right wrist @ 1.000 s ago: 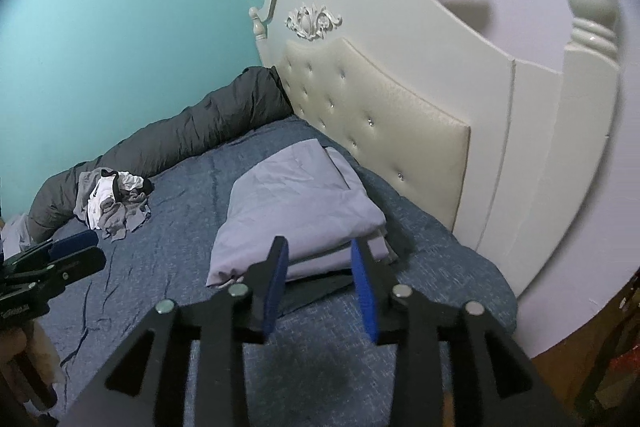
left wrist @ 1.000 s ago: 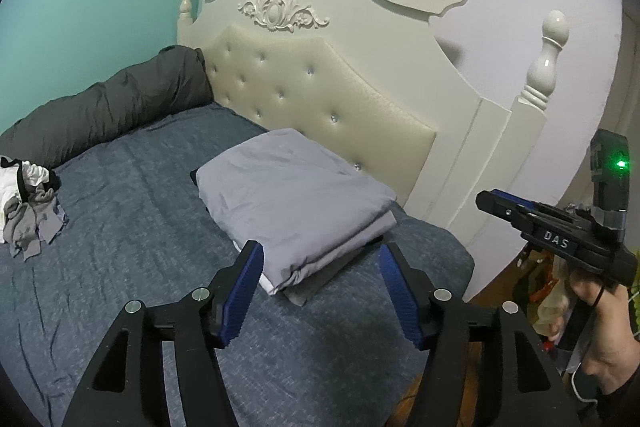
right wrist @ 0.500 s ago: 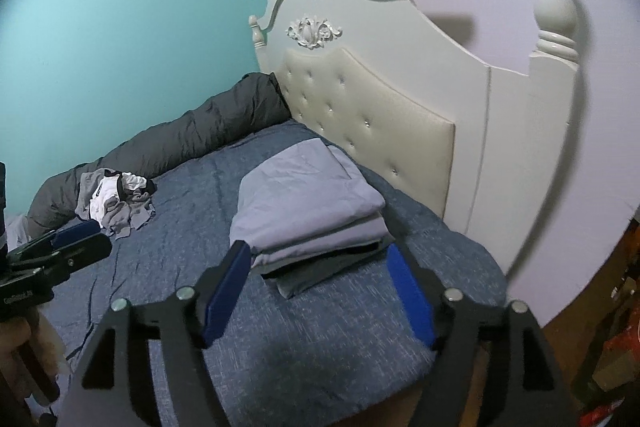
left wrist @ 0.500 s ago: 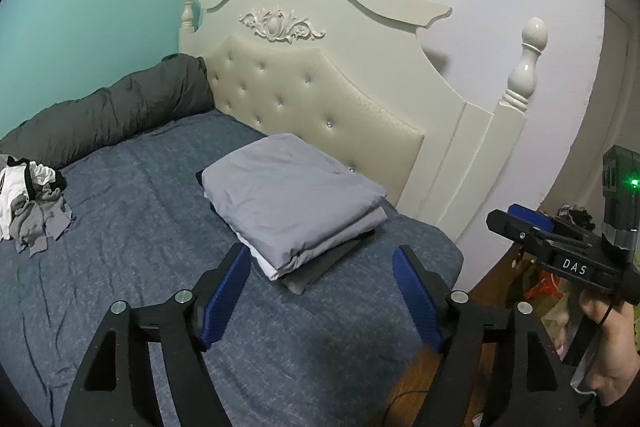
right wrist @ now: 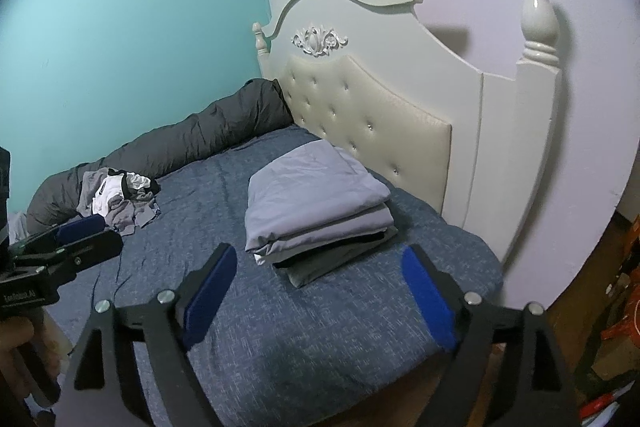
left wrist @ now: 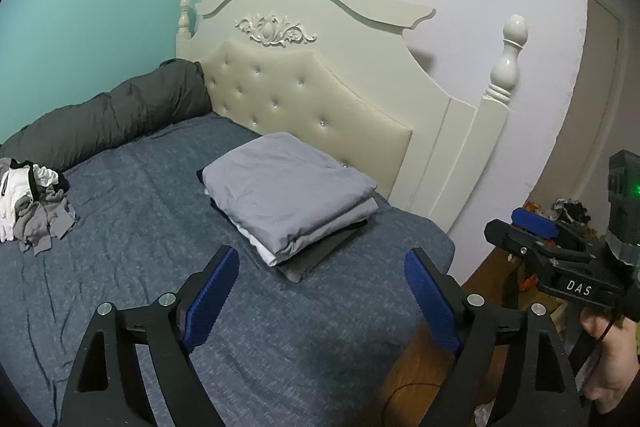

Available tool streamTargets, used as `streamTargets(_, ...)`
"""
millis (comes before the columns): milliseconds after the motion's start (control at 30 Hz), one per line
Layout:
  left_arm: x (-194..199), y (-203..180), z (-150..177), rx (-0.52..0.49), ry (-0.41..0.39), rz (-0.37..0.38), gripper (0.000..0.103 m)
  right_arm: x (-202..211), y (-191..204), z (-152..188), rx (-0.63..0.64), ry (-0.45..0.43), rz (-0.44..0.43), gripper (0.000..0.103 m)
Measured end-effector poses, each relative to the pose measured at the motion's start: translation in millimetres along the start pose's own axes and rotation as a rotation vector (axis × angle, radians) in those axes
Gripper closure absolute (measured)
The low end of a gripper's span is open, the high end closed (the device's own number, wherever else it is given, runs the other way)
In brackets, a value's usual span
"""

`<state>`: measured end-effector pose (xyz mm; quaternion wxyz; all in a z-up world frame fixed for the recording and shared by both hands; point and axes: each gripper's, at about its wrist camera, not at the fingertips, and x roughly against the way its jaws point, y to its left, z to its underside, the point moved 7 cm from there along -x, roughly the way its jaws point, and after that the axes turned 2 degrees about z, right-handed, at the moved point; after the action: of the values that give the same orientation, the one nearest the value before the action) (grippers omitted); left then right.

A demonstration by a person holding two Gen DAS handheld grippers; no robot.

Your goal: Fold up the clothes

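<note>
Left wrist view: both tools empty, a garment just stacked.
Left gripper [left wrist: 316, 291] and right gripper [right wrist: 316, 287] jaws opening, nothing between; folded stack [left wrist: 290, 193] at frame centre. Next, probably: unfolded pile [left wrist: 34, 203], far left.

The right gripper [right wrist: 316, 291] hangs over the bed [right wrist: 320, 327], jaws opening and empty. Beyond lies a folded stack [right wrist: 316, 211] near the headboard [right wrist: 380, 131]; unfolded clothes [right wrist: 120, 199] lie well left.
</note>
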<state>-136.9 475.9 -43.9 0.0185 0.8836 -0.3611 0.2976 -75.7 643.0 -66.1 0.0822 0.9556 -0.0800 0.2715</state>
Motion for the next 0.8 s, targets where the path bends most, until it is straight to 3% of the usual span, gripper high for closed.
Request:
streamTargets(400,28,4,13,0.011,-0.006,-0.013,0.0,29,2,15,-0.024,-0.023,0.04,0.005)
streamTargets(800,53,7,29,0.011,-0.004,-0.012,0.0,49,17,30,-0.024,-0.018,0.04,0.002)
